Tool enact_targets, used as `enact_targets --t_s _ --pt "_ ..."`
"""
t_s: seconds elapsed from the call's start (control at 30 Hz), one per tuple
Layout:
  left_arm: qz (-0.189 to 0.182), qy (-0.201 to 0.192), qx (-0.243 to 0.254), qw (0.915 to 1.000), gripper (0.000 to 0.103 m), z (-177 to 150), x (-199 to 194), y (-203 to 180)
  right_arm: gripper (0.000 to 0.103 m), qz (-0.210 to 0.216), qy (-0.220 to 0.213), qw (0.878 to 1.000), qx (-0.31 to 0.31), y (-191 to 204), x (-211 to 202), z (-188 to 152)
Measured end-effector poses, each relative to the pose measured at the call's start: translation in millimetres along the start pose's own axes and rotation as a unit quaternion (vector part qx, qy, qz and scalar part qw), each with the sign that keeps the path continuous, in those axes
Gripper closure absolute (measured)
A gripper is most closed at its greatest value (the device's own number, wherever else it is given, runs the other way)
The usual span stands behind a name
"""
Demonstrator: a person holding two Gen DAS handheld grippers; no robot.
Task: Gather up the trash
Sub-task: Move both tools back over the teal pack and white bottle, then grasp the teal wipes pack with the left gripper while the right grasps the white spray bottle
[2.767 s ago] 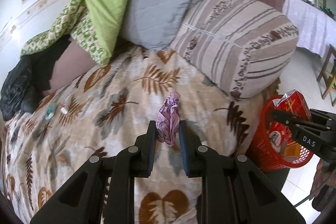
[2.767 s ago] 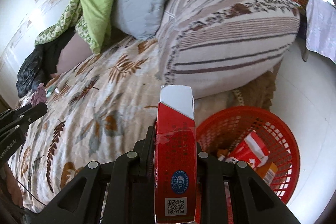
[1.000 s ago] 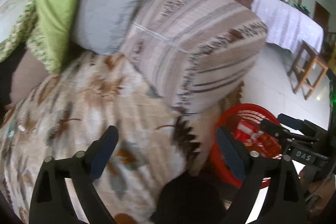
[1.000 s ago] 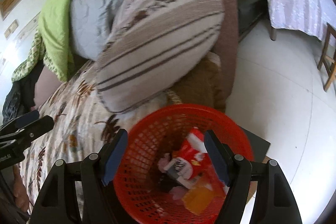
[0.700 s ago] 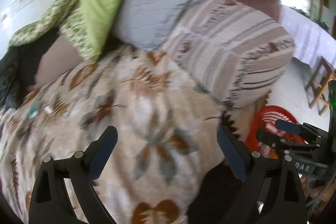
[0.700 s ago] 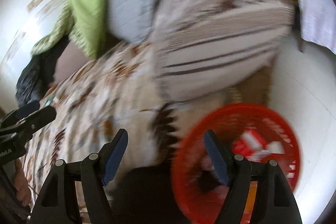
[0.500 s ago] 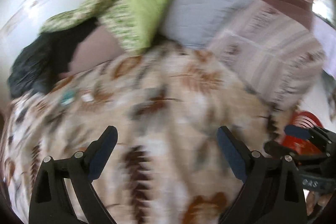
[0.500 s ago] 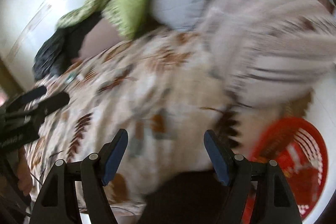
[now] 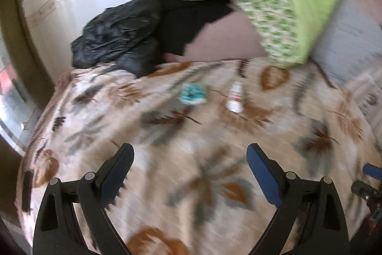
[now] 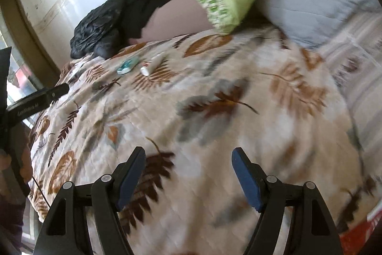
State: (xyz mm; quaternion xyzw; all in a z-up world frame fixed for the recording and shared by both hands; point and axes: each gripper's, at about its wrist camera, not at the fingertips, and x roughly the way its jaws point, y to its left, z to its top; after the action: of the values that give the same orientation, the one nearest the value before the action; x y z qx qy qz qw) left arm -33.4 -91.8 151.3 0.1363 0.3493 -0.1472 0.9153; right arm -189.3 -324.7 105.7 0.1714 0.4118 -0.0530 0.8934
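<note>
- Now both my grippers, left point(image 9: 190, 159) and right point(image 10: 188, 163), have swung from basket back over the bed point(image 9: 203, 135).
- Jaws wide, empty; carton and wrapper dropped.
- Next: teal packet point(image 9: 193, 93), white tube point(image 9: 235, 98).

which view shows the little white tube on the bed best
The left wrist view: the white tube lies nearer the middle of the picture, larger and seen from above, beside the teal packet. In the right wrist view the same tube is farther off, smaller and foreshortened, though its outline is a bit less smeared.
</note>
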Motion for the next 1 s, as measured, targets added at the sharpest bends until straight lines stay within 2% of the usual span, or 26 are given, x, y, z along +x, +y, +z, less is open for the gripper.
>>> enact_targets --t_s 0.13,0.27,0.43,0.5,0.83,1.0 --pt "0.024 0.006 -0.003 0.9997 0.008 31 45 21 0.025 0.023 0.009 1.0 -0.018 25 44 33" --pt "0.016 0.036 -0.002 0.9992 0.008 59 102 30 0.025 0.042 0.018 0.998 -0.033 51 94 68" --pt "0.004 0.082 -0.018 0.9964 0.008 81 173 32 0.032 0.061 0.033 0.997 -0.027 62 155 110" --pt "-0.005 0.095 -0.025 0.9952 0.008 85 196 31 0.038 0.068 0.04 0.997 -0.013 61 178 124" --pt "-0.043 0.137 -0.038 0.989 0.008 91 274 16 0.037 0.113 0.062 0.988 0.085 45 257 160" --pt "-0.062 0.145 -0.055 0.986 0.008 87 296 15 0.038 0.102 0.048 0.991 0.073 53 269 175"
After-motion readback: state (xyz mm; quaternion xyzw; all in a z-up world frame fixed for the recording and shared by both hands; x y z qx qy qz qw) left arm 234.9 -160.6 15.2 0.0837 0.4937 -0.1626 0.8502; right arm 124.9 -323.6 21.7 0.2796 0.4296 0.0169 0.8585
